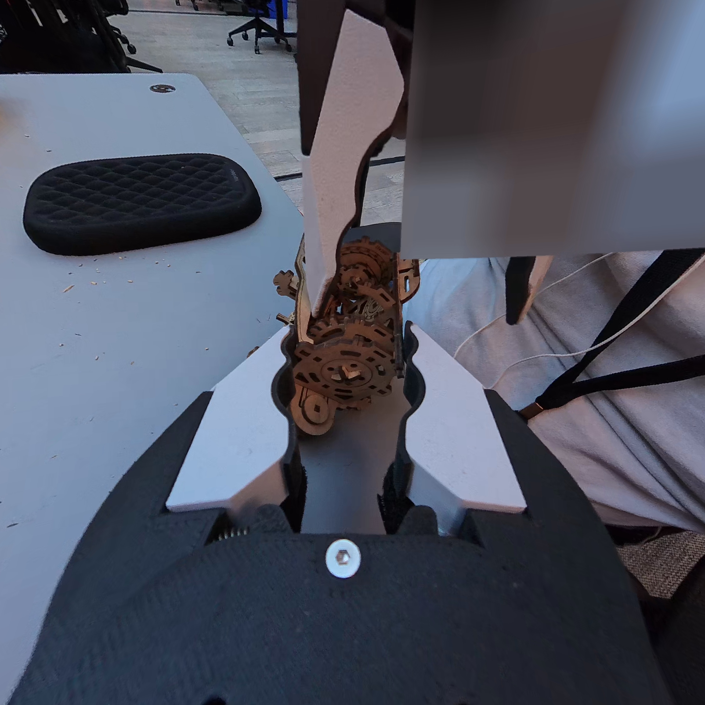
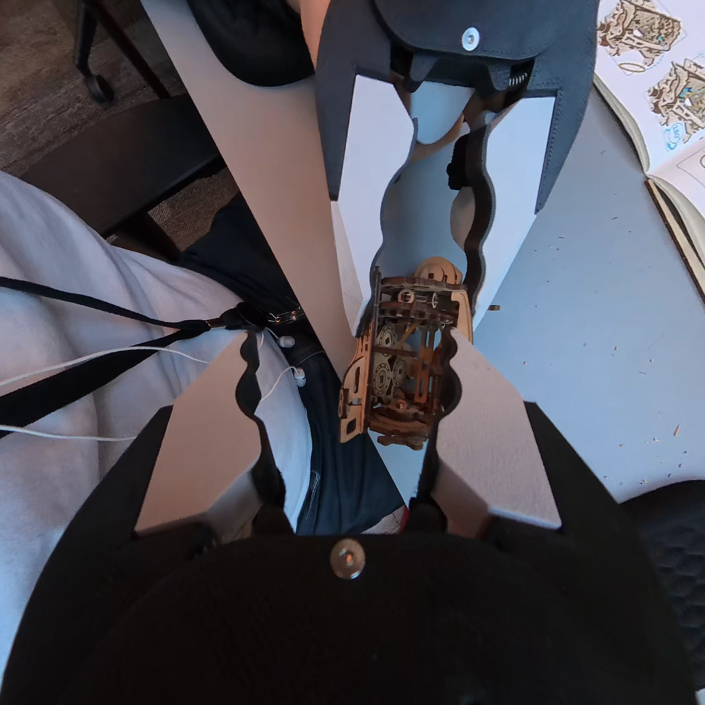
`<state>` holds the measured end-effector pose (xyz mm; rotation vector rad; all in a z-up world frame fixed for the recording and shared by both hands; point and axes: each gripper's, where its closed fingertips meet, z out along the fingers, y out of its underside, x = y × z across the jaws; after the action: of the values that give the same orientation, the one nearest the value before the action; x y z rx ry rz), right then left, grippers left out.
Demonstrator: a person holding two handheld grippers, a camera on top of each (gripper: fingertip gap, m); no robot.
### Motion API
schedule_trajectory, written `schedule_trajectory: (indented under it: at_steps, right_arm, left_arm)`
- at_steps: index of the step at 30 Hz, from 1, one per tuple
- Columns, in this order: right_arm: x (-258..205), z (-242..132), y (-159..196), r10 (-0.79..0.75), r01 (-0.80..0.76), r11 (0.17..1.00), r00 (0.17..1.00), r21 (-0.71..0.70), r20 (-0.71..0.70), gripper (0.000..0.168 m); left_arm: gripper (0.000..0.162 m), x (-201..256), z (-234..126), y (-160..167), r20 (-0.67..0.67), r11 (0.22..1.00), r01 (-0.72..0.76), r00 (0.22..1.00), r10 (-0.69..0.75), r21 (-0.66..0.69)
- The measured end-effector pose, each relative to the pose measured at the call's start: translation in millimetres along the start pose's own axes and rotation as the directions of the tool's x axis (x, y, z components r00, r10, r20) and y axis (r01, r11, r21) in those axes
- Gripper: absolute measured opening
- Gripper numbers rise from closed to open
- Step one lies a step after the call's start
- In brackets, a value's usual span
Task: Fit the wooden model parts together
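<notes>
The wooden model (image 1: 343,362), a brown laser-cut gear mechanism with a round geared face, is held just above the table edge. My left gripper (image 1: 347,335) is shut on it, one white finger on each side. The right wrist view shows the model (image 2: 400,366) from above, with the left gripper (image 2: 423,282) clamping its far end. My right gripper (image 2: 349,343) is wide open. Its right finger (image 2: 480,419) rests against the model's side, and its left finger (image 2: 213,438) is off to the side over a person's lap. In the left wrist view that finger (image 1: 332,190) pokes down into the model.
A grey table (image 1: 114,381) carries a black quilted pad (image 1: 141,202) and scattered wood chips. An open instruction booklet (image 2: 667,95) lies at the far right. A person's grey clothing (image 2: 95,343), with black straps and a white cable, is close beside the model. Office chairs stand behind.
</notes>
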<state>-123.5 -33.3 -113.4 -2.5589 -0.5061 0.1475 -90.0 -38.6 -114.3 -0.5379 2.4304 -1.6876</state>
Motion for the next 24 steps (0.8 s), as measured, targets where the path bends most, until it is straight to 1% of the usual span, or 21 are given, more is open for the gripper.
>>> schedule_trajectory:
  at_steps: [7, 11, 13, 14, 15, 16, 19, 22, 24]
  right_arm:
    - [2, 13, 2, 0.046, -0.047, 0.999, 0.997, -0.016, -0.068, 0.094]
    - [5, 17, 5, -0.007, 0.003, 0.999, 0.993, -0.033, -0.117, 0.089]
    - [2, 16, 6, -0.027, 0.024, 0.999, 0.996, -0.034, -0.083, 0.09]
    - [-1, 15, 8, -0.061, 0.059, 0.997, 0.997, -0.042, -0.052, 0.091]
    - [-1, 13, 9, -0.084, 0.082, 0.996, 0.996, -0.038, -0.032, 0.088]
    - [0, 12, 9, -0.076, 0.075, 0.997, 0.997, -0.028, -0.015, 0.086]
    - [-1, 9, 8, -0.059, 0.059, 0.998, 0.997, 0.003, 0.056, 0.087]
    - [-1, 9, 10, -0.094, 0.094, 0.996, 0.994, 0.0, 0.055, 0.085]
    - [2, 9, 11, -0.108, 0.108, 0.994, 0.993, 0.001, 0.042, 0.08]
  left_arm:
    - [0.054, -1, 1, 0, 0.016, 1.0, 0.01, 1.0, -0.01, 0.001]
    - [0.053, -1, 0, 0, 0.018, 1.0, 0.01, 1.0, -0.01, 0.001]
    - [0.053, 0, 0, 0, 0.011, 1.0, 0.007, 1.0, -0.007, 0.0]
    - [0.054, 1, 0, 0, 0.005, 1.0, 0.004, 1.0, -0.004, 0.0]
    - [0.054, 2, 1, 0, 0.002, 1.0, 0.004, 1.0, -0.004, -0.001]
    - [0.054, 2, 1, 0, 0.003, 1.0, 0.008, 1.0, -0.008, -0.001]
    - [0.054, 1, 1, 0, -0.007, 1.0, 0.027, 1.0, -0.027, 0.0]
    - [0.054, 2, 2, 0, -0.01, 0.999, 0.032, 0.999, -0.032, -0.001]
    - [0.054, 2, 2, 0, -0.01, 1.0, 0.031, 0.999, -0.031, -0.001]
